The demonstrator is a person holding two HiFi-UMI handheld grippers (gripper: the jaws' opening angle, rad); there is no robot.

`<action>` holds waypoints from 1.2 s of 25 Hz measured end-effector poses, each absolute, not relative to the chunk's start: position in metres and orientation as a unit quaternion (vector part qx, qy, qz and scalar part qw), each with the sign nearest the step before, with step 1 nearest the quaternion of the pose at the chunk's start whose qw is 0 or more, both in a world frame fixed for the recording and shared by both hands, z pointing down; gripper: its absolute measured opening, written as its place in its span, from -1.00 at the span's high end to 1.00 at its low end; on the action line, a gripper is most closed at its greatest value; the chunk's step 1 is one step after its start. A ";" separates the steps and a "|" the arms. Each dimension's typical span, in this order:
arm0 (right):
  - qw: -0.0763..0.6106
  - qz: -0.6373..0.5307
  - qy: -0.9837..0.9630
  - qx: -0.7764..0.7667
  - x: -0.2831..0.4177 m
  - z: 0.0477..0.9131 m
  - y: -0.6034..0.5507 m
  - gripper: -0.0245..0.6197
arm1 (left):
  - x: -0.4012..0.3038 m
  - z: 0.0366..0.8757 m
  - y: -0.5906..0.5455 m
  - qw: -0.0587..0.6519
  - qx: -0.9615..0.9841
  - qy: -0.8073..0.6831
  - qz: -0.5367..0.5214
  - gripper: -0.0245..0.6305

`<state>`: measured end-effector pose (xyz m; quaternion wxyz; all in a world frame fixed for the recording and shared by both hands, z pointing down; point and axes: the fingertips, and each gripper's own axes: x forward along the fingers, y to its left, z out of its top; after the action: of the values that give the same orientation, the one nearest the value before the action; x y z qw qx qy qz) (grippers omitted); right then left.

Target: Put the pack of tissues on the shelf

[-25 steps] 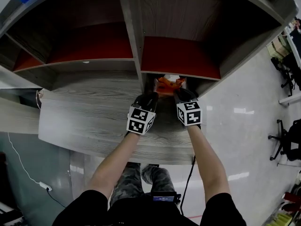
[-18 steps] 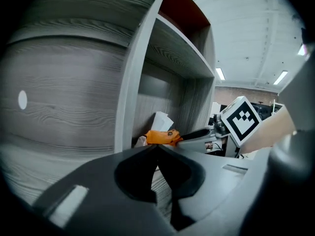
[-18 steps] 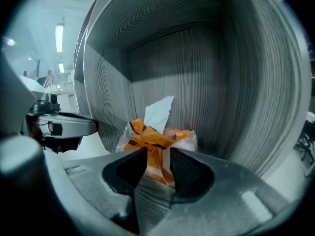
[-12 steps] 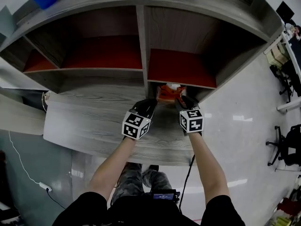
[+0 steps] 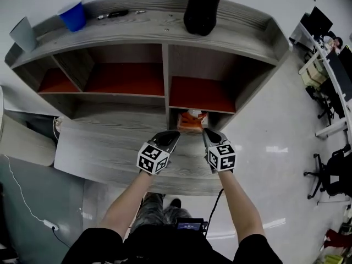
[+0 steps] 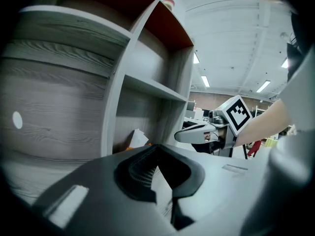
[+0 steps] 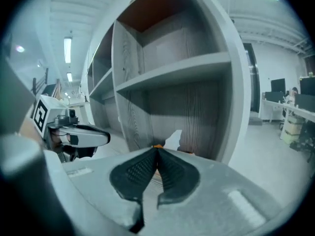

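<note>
Grey wood-grain shelf (image 5: 165, 29) holds crinkly orange tissue pack (image 5: 192, 121) (red-lined bays (image 5: 201, 94)).

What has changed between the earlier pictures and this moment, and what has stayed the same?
Both grippers drew back towards the person, off the orange pack of tissues, letting it go. The right gripper is closing its jaws with nothing between them; the left gripper is shut and empty too. The pack stayed in the lower right compartment of the grey wooden shelf.
</note>
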<state>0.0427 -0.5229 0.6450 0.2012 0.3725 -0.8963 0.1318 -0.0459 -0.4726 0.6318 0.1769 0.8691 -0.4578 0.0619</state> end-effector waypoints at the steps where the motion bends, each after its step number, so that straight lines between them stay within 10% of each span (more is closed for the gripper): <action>1: 0.199 0.130 -0.899 0.368 0.044 0.638 -0.518 0.91 | -0.044 0.625 -0.471 0.175 0.871 -0.455 0.059 0.92; 30: 0.144 0.145 -0.897 0.391 0.102 0.558 -0.412 0.91 | -0.028 0.562 -0.390 0.176 0.889 -0.421 0.038 0.92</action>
<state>0.1018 -0.4116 0.5583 0.1443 0.3914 -0.8972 0.1450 -0.0276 -0.3903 0.5624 0.1756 0.8892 -0.4208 0.0378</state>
